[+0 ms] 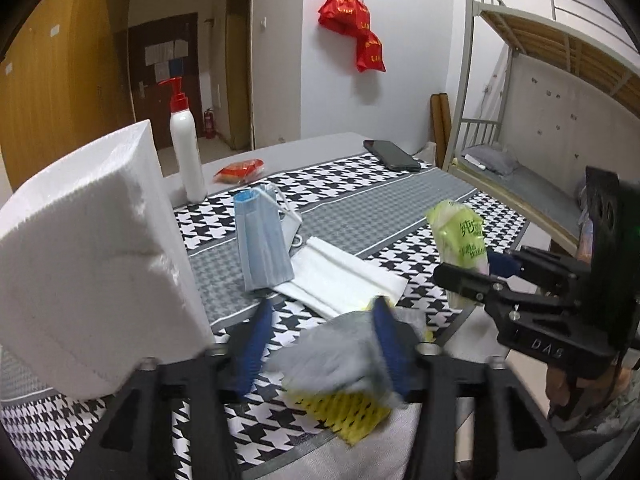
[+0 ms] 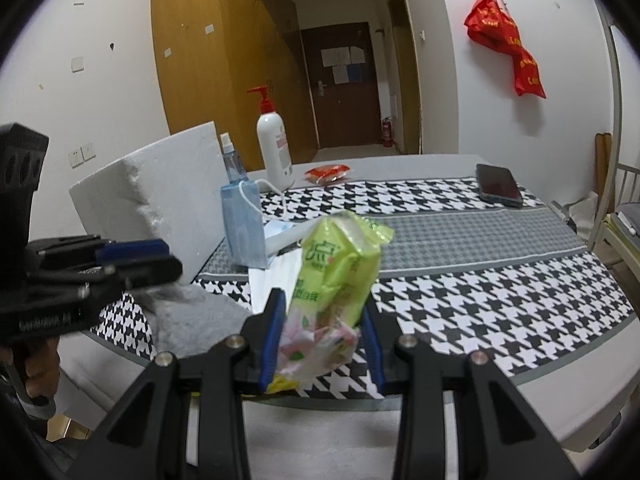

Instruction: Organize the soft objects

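Glossy plastic packet (image 2: 340,264) (rough foam block (image 1: 92,256))

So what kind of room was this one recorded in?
Most likely a dormitory room. A metal bunk bed with a slatted upper bunk stands beside the table, tall wooden wardrobes line the entry passage to a door, and red bags hang on wall hooks.

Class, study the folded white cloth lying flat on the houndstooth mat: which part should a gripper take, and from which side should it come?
Probably the far right corner of the folded white cloth. It lies bare on the houndstooth mat, while the blue mask leans beside the left end and the grey glove sits near the front. Come from above at the right, pinching across the layered edge.
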`<state>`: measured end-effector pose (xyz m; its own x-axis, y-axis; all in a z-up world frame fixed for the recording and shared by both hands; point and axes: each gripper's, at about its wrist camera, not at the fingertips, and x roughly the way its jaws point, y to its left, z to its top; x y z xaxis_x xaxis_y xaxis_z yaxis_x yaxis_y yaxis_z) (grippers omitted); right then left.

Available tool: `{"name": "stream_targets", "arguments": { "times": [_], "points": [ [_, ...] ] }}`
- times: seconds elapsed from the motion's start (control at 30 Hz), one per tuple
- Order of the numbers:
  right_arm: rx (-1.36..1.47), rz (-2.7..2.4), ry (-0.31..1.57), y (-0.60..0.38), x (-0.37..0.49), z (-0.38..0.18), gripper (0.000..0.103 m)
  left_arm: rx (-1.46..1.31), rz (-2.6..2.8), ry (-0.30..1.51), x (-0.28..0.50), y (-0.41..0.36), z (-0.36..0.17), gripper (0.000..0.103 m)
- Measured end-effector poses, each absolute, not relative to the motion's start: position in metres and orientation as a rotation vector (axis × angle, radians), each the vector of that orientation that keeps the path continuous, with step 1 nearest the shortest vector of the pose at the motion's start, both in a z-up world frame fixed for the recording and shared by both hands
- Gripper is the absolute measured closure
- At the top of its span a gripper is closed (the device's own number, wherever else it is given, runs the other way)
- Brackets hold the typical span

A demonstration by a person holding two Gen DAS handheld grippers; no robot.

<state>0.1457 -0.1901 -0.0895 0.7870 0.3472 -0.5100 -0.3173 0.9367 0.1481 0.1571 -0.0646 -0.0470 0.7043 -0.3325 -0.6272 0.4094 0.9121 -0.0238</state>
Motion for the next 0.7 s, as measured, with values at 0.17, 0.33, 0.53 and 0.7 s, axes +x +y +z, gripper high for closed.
{"name": "stream_targets", "arguments": {
  "times": [0.17, 0.33, 0.53, 0.7],
  "points": [
    [0.060, 0.351, 0.565, -0.192, 0.144, -0.092, 0.062, 0.109, -0.406, 0.668, 0.151, -0.060, -0.048, 0.026],
    [0.063, 0.340, 0.565, -0.195, 0.140, -0.092, 0.062, 0.132, -0.444, 0.676, 0.140, -0.069, -0.050, 0.025],
    [0.066, 0.337, 0.560, -0.197, 0.132, -0.093, 0.062, 0.153, -0.451, 0.729, 0.137, -0.080, -0.066, 0.025],
    [0.066, 0.332, 0.566, -0.198, 0.126, -0.096, 0.062, 0.190, -0.427, 0.748, 0.140, -0.089, -0.080, 0.025]
  ]
}}
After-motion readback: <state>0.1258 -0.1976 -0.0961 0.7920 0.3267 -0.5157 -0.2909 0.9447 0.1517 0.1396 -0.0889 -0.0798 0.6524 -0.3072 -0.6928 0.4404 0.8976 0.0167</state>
